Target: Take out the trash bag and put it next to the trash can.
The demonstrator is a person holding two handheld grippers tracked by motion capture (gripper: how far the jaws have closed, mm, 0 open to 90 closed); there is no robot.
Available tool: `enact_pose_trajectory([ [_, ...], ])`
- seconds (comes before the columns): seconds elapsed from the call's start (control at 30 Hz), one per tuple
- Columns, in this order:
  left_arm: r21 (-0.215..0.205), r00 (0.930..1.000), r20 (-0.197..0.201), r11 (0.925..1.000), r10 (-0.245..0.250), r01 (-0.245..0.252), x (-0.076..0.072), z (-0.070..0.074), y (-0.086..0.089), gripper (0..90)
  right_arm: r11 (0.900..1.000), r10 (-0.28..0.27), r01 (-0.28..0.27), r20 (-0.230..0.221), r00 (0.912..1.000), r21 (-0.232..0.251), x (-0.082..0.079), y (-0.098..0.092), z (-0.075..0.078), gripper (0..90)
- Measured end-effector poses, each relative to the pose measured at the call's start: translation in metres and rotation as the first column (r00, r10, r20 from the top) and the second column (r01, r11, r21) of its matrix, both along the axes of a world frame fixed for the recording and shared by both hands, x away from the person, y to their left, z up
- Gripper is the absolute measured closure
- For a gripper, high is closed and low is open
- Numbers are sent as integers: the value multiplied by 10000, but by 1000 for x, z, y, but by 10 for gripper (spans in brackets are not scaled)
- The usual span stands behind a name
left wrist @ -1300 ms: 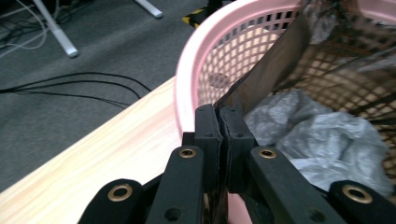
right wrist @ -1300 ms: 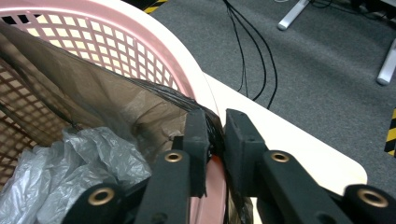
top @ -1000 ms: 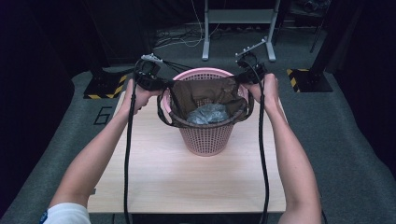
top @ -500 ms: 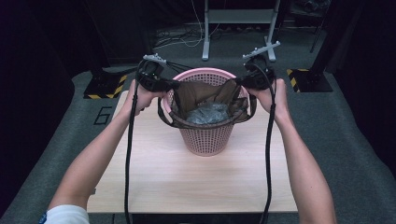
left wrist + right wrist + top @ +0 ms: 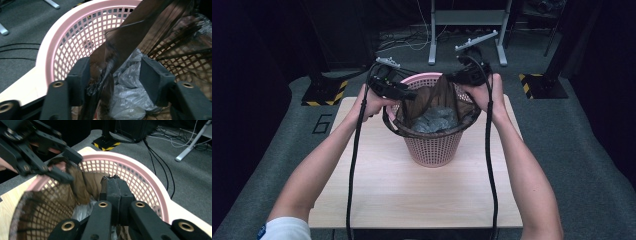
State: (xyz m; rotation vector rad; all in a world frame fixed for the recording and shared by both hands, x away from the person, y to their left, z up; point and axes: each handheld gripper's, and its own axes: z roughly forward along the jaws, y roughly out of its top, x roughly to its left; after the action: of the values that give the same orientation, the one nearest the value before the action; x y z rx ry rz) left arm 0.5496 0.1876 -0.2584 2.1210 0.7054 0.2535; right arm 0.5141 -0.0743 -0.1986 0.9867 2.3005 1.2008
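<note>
The fingers (image 5: 80, 75) of the left gripper (image 5: 398, 91) have just been opening and stand apart, with a fold of the brown bag (image 5: 125, 42) hanging between them against one pad. The right gripper (image 5: 464, 76) has its jaws pressed together on the bag's other edge, lifting it above the rim. The bag lines the pink basket (image 5: 434, 150), which stands on the wooden table (image 5: 412, 195). Crumpled grey plastic (image 5: 434, 119) lies inside the bag. Beyond the table is grey carpet (image 5: 592, 130).

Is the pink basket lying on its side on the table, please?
No, in the high view the pink basket stands upright on the wooden table, its open mouth facing up with the brown bag inside.
</note>
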Motion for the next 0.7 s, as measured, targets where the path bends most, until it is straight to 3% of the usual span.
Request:
enact_pose_trajectory([
  [0.27, -716, 9993, -149, 9969, -349, 338, 6, 1, -19, 249, 9996, 274, -274, 13, 9996, -115, 14, 35, 6, 900],
  [0.4, -1269, 9993, -173, 9914, -340, 315, 12, 4, -33, 259, 9994, 303, -300, -197, 9993, 162, 22, 43, 3, 900],
  [0.47, -1331, 9995, -161, 9908, -286, 262, 13, 4, -35, 270, 9993, 302, -296, -262, 9992, 227, 23, 45, 2, 900],
  [0.5, -1500, 9998, -28, 9885, -172, 165, 15, 5, -40, 328, 9987, 366, -354, -317, 9988, 378, 26, 47, 1, 900],
  [0.7, -1382, 9999, -15, 9903, 158, -159, 23, 3, -47, 761, 9964, 434, -401, -440, 9981, 746, 28, 48, -2, 899],
])
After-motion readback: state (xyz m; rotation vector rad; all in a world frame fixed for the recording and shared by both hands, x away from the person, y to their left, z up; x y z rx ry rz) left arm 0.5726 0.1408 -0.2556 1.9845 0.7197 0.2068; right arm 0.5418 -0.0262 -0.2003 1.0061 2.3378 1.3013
